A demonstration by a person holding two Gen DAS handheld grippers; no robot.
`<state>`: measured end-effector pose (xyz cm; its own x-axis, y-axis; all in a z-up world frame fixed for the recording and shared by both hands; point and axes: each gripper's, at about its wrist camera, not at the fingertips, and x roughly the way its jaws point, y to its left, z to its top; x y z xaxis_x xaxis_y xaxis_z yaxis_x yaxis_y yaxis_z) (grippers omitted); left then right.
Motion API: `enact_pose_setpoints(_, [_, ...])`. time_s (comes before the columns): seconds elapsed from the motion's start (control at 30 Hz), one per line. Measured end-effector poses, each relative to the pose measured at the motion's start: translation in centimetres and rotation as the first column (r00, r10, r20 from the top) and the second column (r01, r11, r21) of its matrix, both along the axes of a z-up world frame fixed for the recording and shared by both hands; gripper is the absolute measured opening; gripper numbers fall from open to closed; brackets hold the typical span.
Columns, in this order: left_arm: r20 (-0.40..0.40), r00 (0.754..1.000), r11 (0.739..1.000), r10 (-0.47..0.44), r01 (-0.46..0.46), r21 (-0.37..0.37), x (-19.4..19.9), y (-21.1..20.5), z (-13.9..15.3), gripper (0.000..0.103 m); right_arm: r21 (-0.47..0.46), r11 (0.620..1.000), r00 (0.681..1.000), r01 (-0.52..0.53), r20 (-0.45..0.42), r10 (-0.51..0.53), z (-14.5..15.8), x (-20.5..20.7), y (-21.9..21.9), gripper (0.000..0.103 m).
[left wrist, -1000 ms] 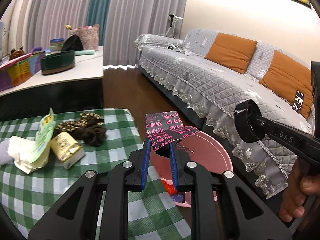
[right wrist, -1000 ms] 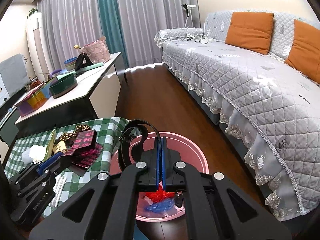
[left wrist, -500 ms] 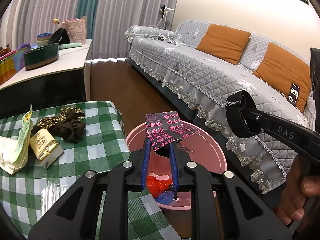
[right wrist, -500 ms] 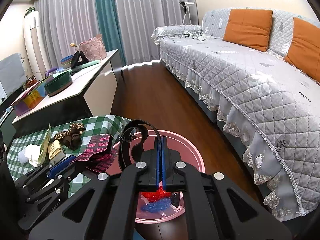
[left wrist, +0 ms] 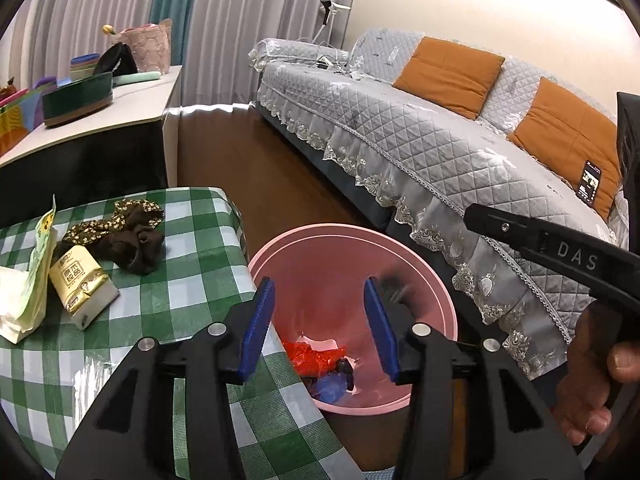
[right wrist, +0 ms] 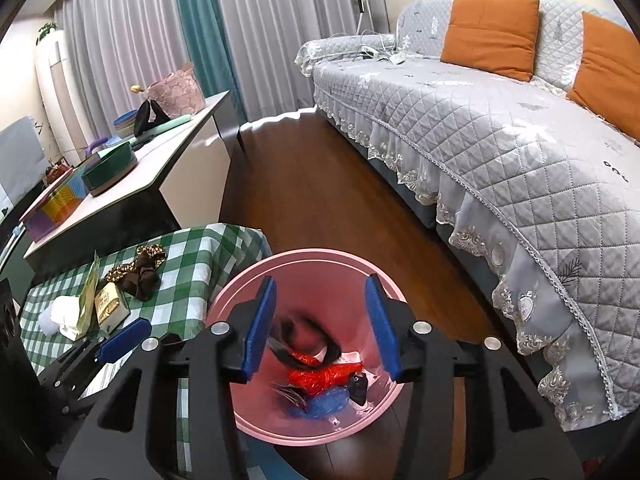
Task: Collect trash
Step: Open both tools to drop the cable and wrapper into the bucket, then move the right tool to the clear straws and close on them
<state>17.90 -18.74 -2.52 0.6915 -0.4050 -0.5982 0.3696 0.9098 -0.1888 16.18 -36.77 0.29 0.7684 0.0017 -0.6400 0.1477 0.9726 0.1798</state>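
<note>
The left gripper and the right gripper both hang over the round pink plastic bin, blue-padded jaws opening, nothing pressed between either pair. Inside the bin lie crumpled red wrapping, a blue scrap and a dark looped strap (blurred). Beside the bin, on the green-and-white checked tablecloth, sit a yellow tissue packet, a pale green pouch and a brown fabric scrunchie.
</note>
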Motion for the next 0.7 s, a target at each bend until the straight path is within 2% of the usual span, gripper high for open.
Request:
enact_pose_setpoints(0.33, [0.022,0.999,0.999,0.037,-0.037,-0.009,-0.7,1.7,1.2,0.046,0.015,1.0,1.0,0.001,0.011,-0.001,0.5,0.1,0.2,0.047])
enact_pose_setpoints(0.47, [0.04,0.997,0.998,0.066,-0.065,-0.01,-1.3,3.3,2.2,0.046,0.014,0.999,0.999,-0.032,0.029,0.032,1.0,0.0,1.7,0.047])
enact_pose_setpoints(0.7, [0.063,0.988,0.99,0.139,-0.139,-0.007,-2.5,7.5,3.3,0.046,0.041,0.993,0.993,-0.114,0.041,0.113,1.3,-0.5,5.7,0.038])
